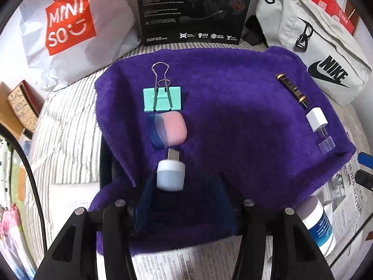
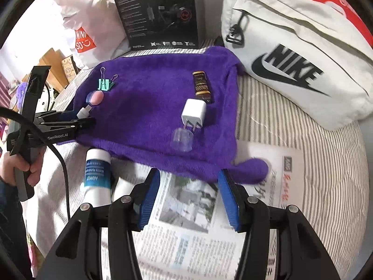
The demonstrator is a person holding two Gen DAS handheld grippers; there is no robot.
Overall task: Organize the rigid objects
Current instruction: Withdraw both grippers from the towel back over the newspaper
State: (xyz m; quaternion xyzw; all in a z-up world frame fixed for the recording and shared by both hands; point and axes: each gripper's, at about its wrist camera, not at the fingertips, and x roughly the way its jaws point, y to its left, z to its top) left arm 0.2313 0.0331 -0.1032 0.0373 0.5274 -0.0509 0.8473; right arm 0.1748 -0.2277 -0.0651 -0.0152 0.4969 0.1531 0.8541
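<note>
A purple towel (image 1: 233, 116) is spread on the bed. Down its left side lie a teal binder clip (image 1: 162, 98), a pink and blue eraser-like block (image 1: 171, 129) and a small white USB lamp (image 1: 170, 175). My left gripper (image 1: 185, 186) stands open over the towel's near edge, with the lamp lying loose at its tips, nearer the left pad. On the right side lie a brown and gold tube (image 2: 202, 87), a white charger plug (image 2: 194, 112) and its clear cap (image 2: 181, 141). My right gripper (image 2: 188, 198) hangs open over newspaper, holding nothing.
A white bottle with a blue label (image 2: 96, 175) lies on newspaper (image 2: 186, 221) beside the towel. A MINISO bag (image 1: 67, 21), a black headset box (image 1: 193, 9) and a grey Nike bag (image 2: 291, 65) line the far side. A hand (image 2: 30, 170) holds the left gripper's handle.
</note>
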